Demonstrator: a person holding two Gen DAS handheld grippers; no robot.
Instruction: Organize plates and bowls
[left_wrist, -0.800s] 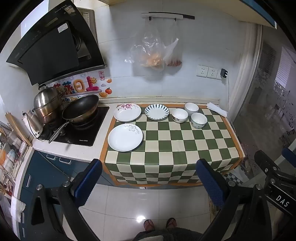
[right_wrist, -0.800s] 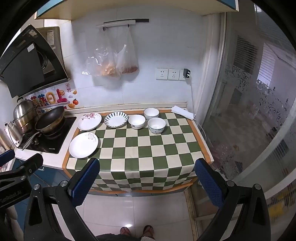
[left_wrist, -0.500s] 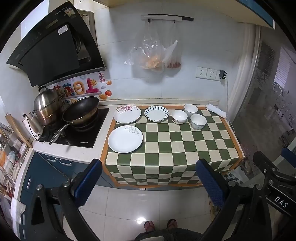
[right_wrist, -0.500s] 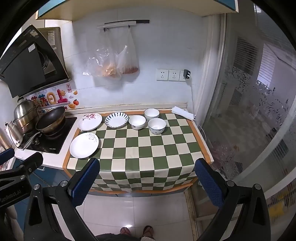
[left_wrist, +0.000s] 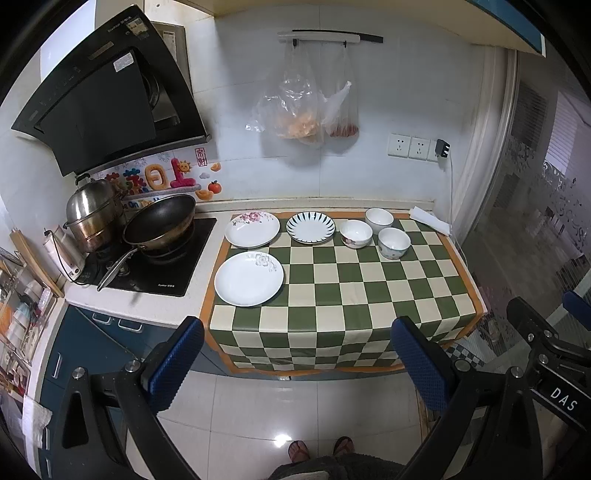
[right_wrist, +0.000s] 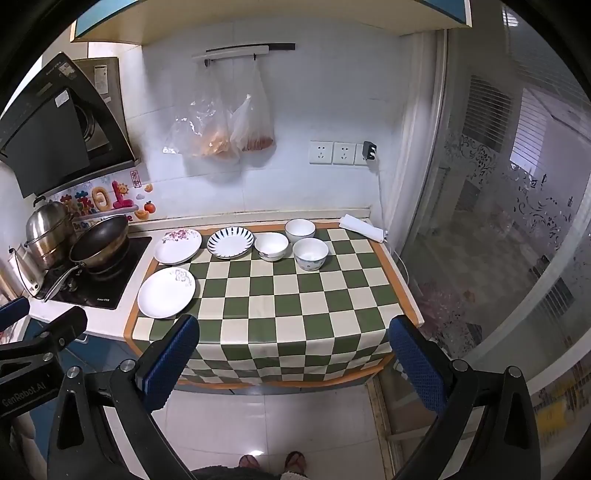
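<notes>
- We held the left gripper (left_wrist: 295, 360) and the right gripper (right_wrist: 293, 356) spread wide, nothing between their jaws, well short of the counter.
- Three plates (left_wrist: 249, 278) and three bowls (left_wrist: 393, 243) sat apart on the checkered cloth (left_wrist: 351, 295), beside the stove (left_wrist: 147, 264).

Right gripper (right_wrist: 293, 354) wide open, empty, above floor before checkered cloth (right_wrist: 273, 295).
Three plates (right_wrist: 166, 292) left, three bowls (right_wrist: 310, 253) rear; wok (right_wrist: 99, 242) on stove.
</notes>
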